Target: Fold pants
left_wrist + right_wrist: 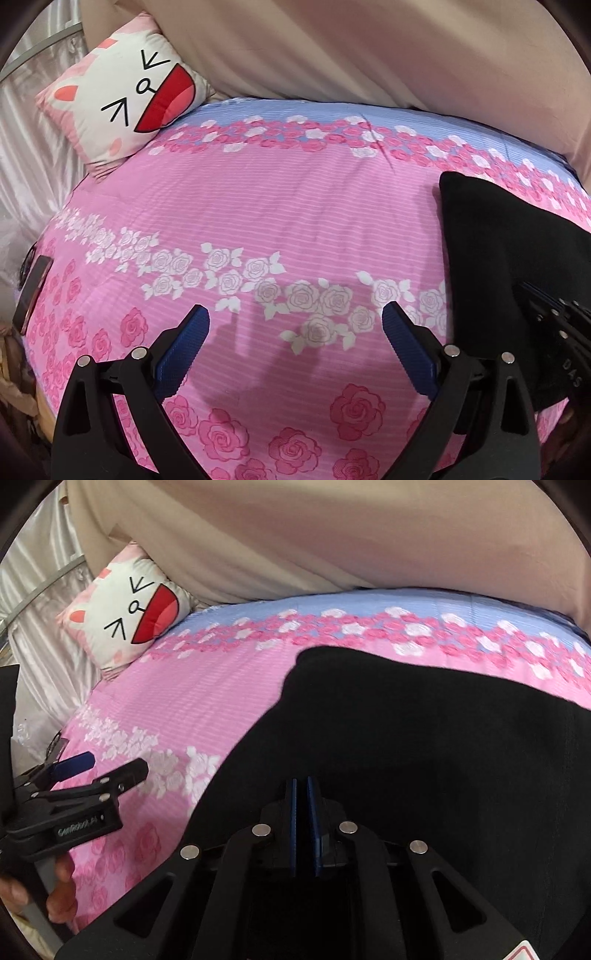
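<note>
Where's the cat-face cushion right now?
The white cat-face cushion sits upper left in both views, on the pink floral bedspread's far corner, against the beige curtain.

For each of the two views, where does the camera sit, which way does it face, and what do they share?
Left wrist: sits on the left claw, looking down over the pink rose bedspread; its open blue fingers show, the right claw at the edge.
Right wrist: sits on the right claw, nearly closed over the black pants; the left claw and a hand show.
Shared: cat pillow, bedspread, pants, beige drape.
</note>
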A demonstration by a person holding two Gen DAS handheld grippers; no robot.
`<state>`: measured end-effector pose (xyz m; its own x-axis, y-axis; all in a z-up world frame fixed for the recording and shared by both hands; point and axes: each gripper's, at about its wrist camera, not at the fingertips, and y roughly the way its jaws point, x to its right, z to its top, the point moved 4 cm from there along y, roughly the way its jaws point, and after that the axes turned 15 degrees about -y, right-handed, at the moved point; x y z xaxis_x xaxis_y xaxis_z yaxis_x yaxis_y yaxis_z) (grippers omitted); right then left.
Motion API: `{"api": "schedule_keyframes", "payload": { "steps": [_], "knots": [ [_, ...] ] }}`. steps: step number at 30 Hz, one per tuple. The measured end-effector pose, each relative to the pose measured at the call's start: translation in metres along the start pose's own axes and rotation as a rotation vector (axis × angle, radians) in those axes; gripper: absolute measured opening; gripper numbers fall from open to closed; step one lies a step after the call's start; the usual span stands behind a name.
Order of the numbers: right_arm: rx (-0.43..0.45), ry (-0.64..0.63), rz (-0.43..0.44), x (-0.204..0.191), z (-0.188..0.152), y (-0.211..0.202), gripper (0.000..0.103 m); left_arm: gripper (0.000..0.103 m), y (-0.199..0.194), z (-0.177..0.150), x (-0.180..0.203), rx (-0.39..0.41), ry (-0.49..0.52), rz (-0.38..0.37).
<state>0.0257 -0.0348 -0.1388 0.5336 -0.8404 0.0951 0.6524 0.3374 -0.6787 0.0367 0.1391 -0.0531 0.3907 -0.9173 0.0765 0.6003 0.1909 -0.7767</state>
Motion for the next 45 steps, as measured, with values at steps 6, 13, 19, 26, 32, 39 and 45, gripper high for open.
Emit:
{"api": "schedule_keyframes", "payload": {
  "steps": [6,13,19,26,32,39,45],
  "knots": [
    [0.055,0.119,0.091,0.029,-0.009,-0.048,0.024,0.093,-0.029,-0.011,0.027,0.001,0.058,-0.115],
    [0.122,0.347,-0.115,0.124,-0.109,-0.165,0.046,0.098,-0.082,-0.054,0.099,0.033,0.290,-0.339],
    [0.111,0.415,-0.016,0.137,-0.130,-0.156,0.030,0.098,-0.101,-0.100,0.192,0.071,0.527,-0.414],
    [0.218,0.348,0.116,0.144,-0.089,-0.165,0.010,0.098,-0.103,-0.127,0.246,0.156,0.700,-0.417],
    [0.269,0.339,0.145,0.155,-0.064,-0.175,0.015,0.006,-0.064,-0.095,0.266,-0.006,0.597,-0.465],
    [0.175,0.299,0.005,0.170,-0.093,-0.180,0.034,0.005,-0.092,-0.029,0.230,-0.026,0.428,-0.640],
    [0.071,0.161,0.005,0.158,-0.066,-0.120,0.057,0.005,-0.108,0.012,0.214,0.051,0.362,-0.639]
  ]
}}
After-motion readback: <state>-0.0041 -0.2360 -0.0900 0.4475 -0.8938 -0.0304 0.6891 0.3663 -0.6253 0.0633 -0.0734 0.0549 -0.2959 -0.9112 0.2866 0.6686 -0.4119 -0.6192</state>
